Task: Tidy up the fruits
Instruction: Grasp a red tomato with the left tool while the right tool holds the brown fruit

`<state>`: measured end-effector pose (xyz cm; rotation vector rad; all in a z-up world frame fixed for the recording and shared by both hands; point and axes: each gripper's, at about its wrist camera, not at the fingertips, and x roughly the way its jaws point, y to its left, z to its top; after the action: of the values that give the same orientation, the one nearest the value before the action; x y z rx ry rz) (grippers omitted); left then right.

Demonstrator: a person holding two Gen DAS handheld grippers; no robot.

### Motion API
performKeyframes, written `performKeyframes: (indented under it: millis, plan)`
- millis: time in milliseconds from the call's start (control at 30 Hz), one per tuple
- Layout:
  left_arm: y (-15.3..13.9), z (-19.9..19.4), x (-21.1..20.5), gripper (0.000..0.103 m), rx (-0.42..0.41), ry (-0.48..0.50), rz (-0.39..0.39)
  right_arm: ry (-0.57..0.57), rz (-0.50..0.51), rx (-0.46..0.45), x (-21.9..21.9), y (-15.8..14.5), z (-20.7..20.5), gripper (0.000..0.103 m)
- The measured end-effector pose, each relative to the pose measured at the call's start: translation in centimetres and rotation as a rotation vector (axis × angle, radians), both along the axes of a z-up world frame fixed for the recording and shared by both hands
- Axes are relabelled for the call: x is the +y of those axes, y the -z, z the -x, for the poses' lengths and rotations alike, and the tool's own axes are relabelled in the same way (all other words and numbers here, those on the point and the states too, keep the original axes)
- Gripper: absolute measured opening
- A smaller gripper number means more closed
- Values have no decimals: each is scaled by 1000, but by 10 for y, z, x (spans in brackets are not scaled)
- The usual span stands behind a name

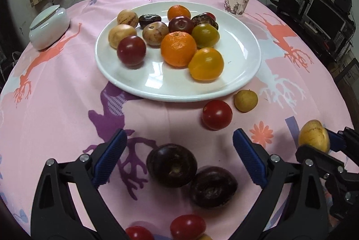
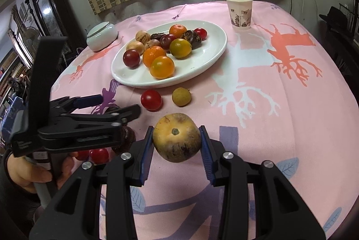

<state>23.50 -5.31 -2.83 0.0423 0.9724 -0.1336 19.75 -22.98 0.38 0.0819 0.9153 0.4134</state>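
Note:
My right gripper (image 2: 176, 129) is shut on a yellow-brown round fruit (image 2: 177, 136), held above the pink tablecloth; the same fruit (image 1: 314, 135) shows at the right edge of the left wrist view. My left gripper (image 1: 180, 134) stands open over two dark purple fruits (image 1: 171, 164) (image 1: 213, 186) that lie on the cloth between its fingers, untouched. A white plate (image 1: 242, 74) beyond holds several fruits: oranges, yellow, red and brown ones. In front of the plate lie a red tomato (image 1: 217, 114) and a small yellow-green fruit (image 1: 245, 101).
Two red tomatoes (image 1: 187, 226) lie near the table's front edge. A paper cup (image 1: 237, 0) stands at the back right and a white lidded jar (image 1: 49, 24) at the back left. A hand (image 2: 29, 172) holds the left gripper's handle.

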Motion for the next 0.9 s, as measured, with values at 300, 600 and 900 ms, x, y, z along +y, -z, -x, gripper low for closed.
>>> performKeyframes:
  millis: [300, 600, 900]
  plan:
    - [9, -12, -33, 62, -5, 98, -62, 56, -18, 10, -22, -3, -5, 39]
    - [11, -19, -35, 32, 10, 88, -42, 29, 7, 10, -14, 0, -3, 39]
    - [-6, 14, -12, 32, -43, 93, -29, 6, 20, 0, -5, 3, -3, 39]
